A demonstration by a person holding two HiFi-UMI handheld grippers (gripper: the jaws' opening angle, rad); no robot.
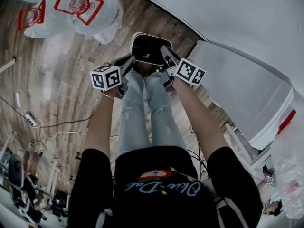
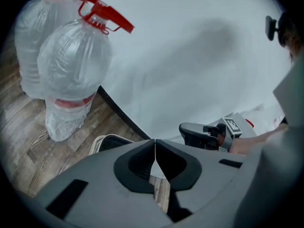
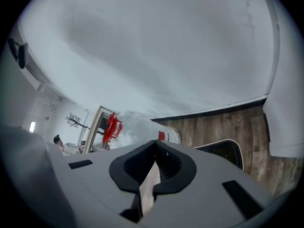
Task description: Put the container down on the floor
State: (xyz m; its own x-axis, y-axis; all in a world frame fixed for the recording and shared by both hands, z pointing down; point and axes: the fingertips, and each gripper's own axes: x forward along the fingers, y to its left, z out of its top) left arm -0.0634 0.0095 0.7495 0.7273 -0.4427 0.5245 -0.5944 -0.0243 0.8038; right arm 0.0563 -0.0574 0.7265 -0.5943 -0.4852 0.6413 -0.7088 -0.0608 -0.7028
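Observation:
The container point(image 1: 146, 48), a black tray with a pale rim, lies flat on the wooden floor point(image 1: 61, 80) ahead of my feet. My left gripper point(image 1: 129, 61) hovers at its left rim and my right gripper point(image 1: 165, 54) at its right rim. In the left gripper view the jaws point(image 2: 155, 144) meet tip to tip with nothing between them, and the container point(image 2: 105, 142) shows behind them to the left. In the right gripper view the jaws point(image 3: 155, 147) are likewise shut and empty, with the container point(image 3: 223, 151) off to their right.
Large clear water bottles with red handles point(image 1: 78, 7) point(image 2: 71, 75) stand on the floor to the far left. A white wall point(image 1: 228, 18) and a white cabinet point(image 1: 247, 94) border the right. A power strip with cables point(image 1: 31, 120) lies at the left. My jeans-clad legs point(image 1: 142, 113) stand behind the container.

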